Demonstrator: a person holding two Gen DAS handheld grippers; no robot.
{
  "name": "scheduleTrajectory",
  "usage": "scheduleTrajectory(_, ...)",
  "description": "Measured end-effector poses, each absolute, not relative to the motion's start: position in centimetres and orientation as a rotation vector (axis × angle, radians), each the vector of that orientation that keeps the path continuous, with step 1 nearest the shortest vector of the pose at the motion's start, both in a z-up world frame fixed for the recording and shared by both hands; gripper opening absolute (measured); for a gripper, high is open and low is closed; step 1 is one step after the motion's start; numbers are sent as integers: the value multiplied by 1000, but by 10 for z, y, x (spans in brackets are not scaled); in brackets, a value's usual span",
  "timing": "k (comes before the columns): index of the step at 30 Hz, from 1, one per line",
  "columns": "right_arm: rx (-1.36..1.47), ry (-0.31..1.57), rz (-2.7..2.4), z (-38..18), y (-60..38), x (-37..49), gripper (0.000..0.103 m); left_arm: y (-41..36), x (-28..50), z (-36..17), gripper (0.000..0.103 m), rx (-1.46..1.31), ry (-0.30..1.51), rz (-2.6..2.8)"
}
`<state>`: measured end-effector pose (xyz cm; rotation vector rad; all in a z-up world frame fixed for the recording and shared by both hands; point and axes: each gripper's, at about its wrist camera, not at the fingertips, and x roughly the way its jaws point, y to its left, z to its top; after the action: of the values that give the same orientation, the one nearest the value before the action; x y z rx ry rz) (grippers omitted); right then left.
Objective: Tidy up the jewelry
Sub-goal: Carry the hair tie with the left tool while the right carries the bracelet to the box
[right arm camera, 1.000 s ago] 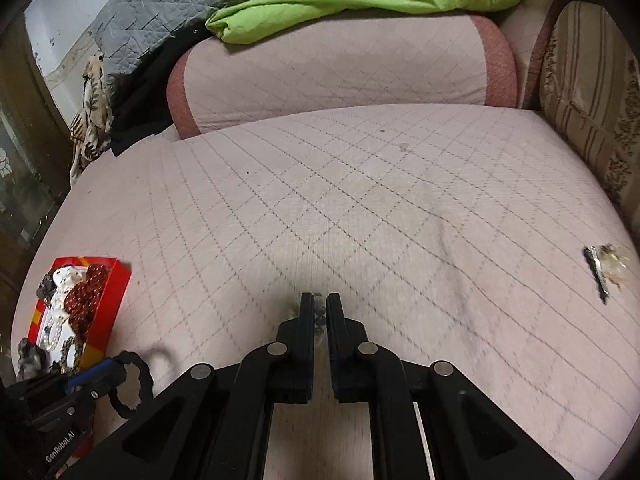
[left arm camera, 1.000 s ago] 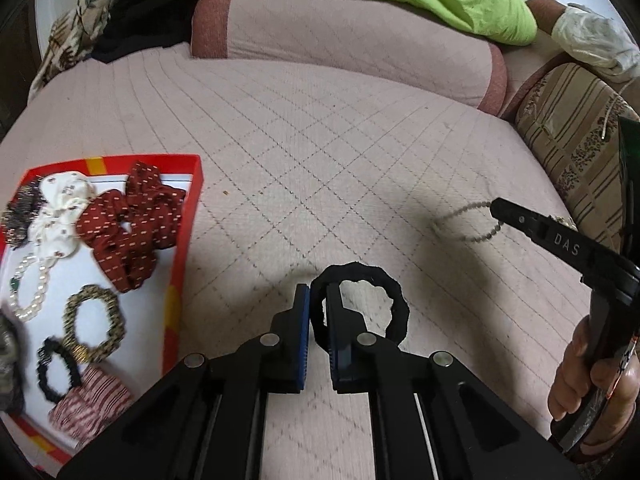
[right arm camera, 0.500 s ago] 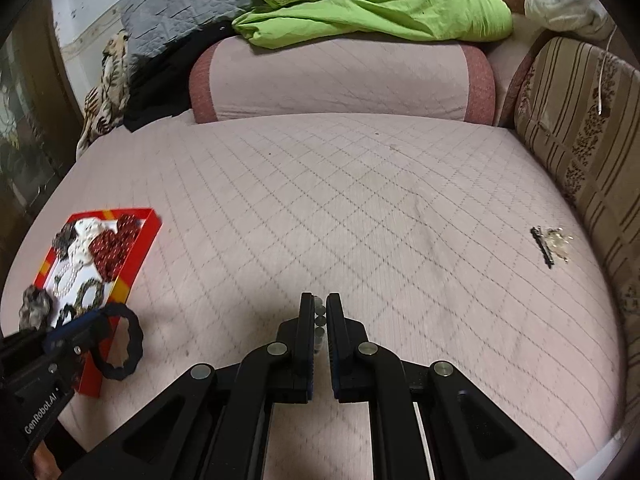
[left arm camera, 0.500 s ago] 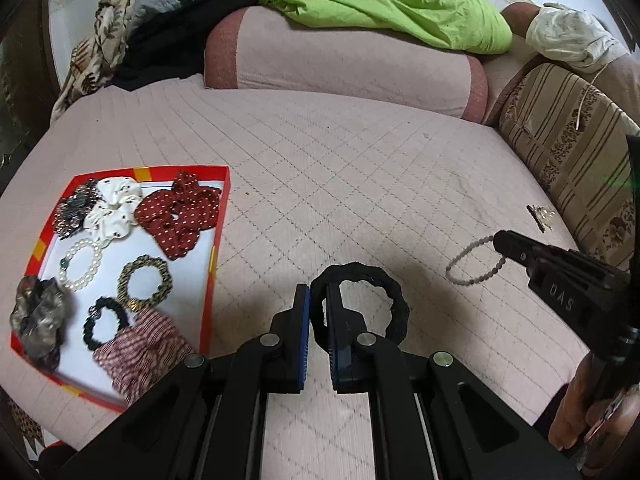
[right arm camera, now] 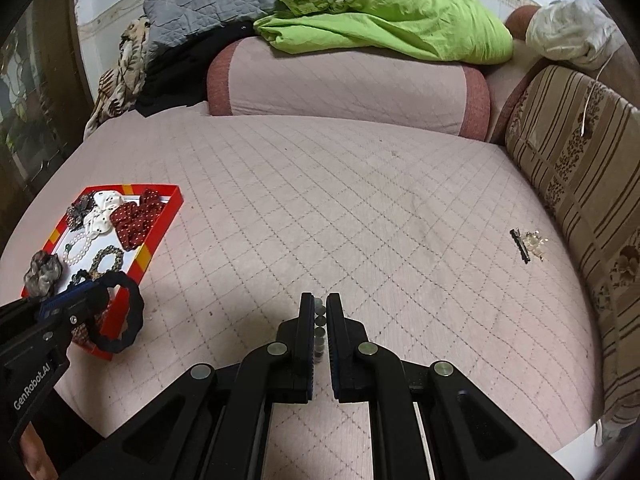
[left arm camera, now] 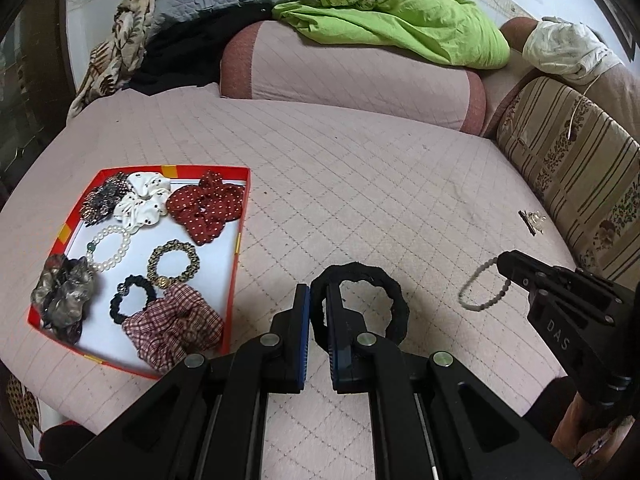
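My left gripper (left arm camera: 318, 294) is shut on a black ruffled hair tie (left arm camera: 394, 300), held above the pink quilted bed to the right of the red tray (left arm camera: 236, 268). The tray holds several scrunchies, a pearl bracelet (left arm camera: 110, 248) and a gold-brown bracelet (left arm camera: 174, 262). My right gripper (right arm camera: 320, 304) is shut on a grey bead bracelet (right arm camera: 319, 320), which hangs from its tip in the left wrist view (left arm camera: 482, 286). The left gripper (right arm camera: 100, 288) with the hair tie (right arm camera: 128, 320) shows at the left of the right wrist view, over the tray's (right arm camera: 164, 220) near corner.
A small hair clip with a clear ornament (left arm camera: 532, 220) lies on the bed near the striped cushion (left arm camera: 580, 168) at right. A pink bolster (left arm camera: 352, 72) with green bedding (left arm camera: 400, 24) lies at the back. The bed edge is near below both grippers.
Both grippers have risen and pulled back from the bed, so the tray and more of the bed are in view. Each still holds its item.
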<state>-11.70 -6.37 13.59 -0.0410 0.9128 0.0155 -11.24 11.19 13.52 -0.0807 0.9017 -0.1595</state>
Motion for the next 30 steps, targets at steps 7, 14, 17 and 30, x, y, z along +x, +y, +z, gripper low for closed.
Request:
scheduleTrajectory(7, -49, 890, 37, 147, -53, -131, 7, 119, -124, 145, 8, -94, 878, -142)
scheduleTrajectory(14, -54, 875, 56, 156, -40, -141, 7, 127, -137, 155, 8, -93, 846, -117)
scheduleTrajectory(17, -59, 870, 66, 159, -34, -145, 7, 131, -141, 160, 8, -90, 833, -106)
scheduleTrajectory(30, -82, 859, 103, 165, -11, -155, 7, 149, -150, 172, 8, -81, 797, -50)
